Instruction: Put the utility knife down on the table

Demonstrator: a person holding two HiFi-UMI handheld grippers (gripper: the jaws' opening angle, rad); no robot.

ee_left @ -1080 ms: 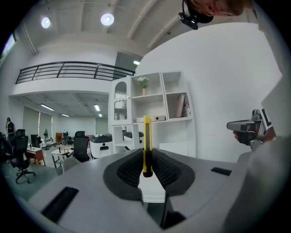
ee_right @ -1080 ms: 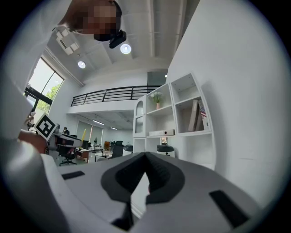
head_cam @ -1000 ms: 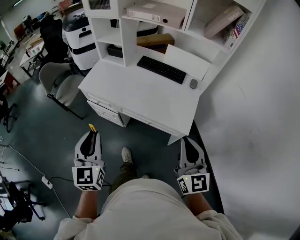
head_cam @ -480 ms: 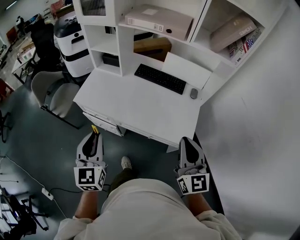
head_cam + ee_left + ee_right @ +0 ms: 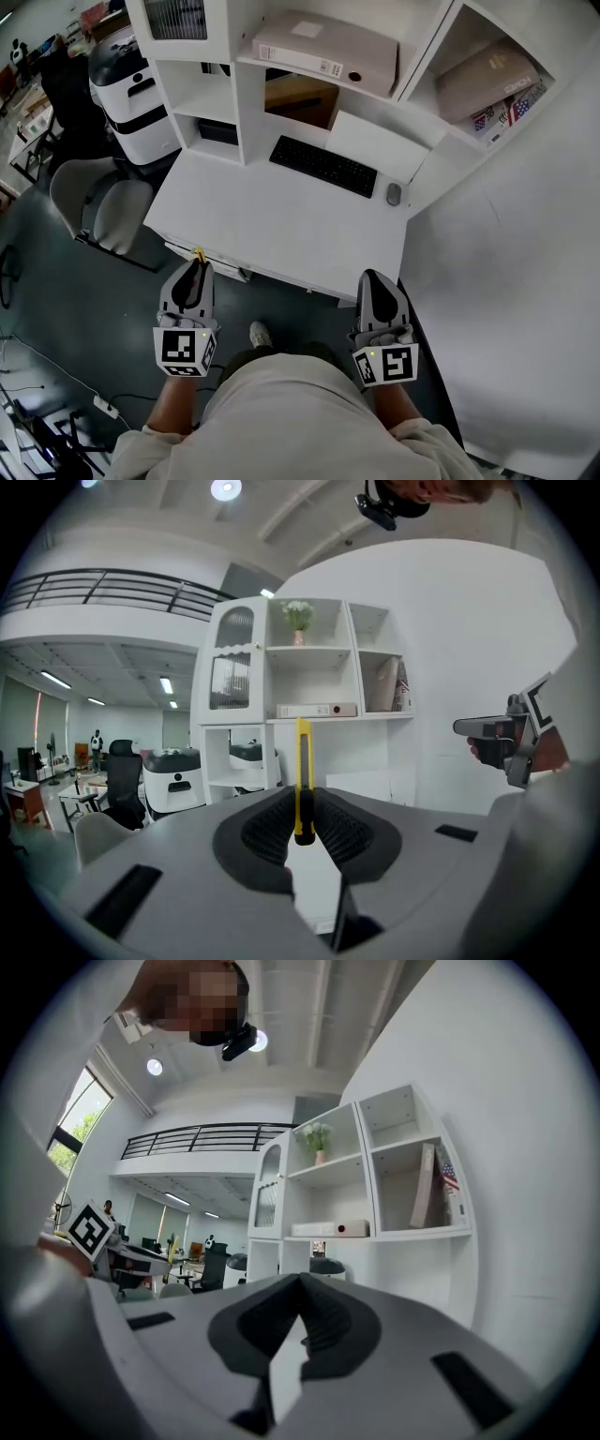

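Note:
A yellow utility knife [image 5: 303,761] stands upright between the black pads of my left gripper [image 5: 303,797], which is shut on its lower end. In the head view its yellow tip [image 5: 198,254] pokes out past my left gripper [image 5: 193,277], just short of the white table's [image 5: 281,220] front left edge. My right gripper [image 5: 373,289] hovers in front of the table's front right corner. In the right gripper view its jaws [image 5: 302,1283] meet at the tips with nothing between them.
A black keyboard [image 5: 323,166] and a grey mouse [image 5: 394,194] lie at the back of the table under white shelves [image 5: 244,75] with boxes. A grey chair [image 5: 94,202] and a printer [image 5: 131,94] stand to the left. A white wall [image 5: 506,244] is at the right.
Both grippers have moved forward to the table's front edge, the left one still holding the knife. The desk and shelves now sit closer in the head view.

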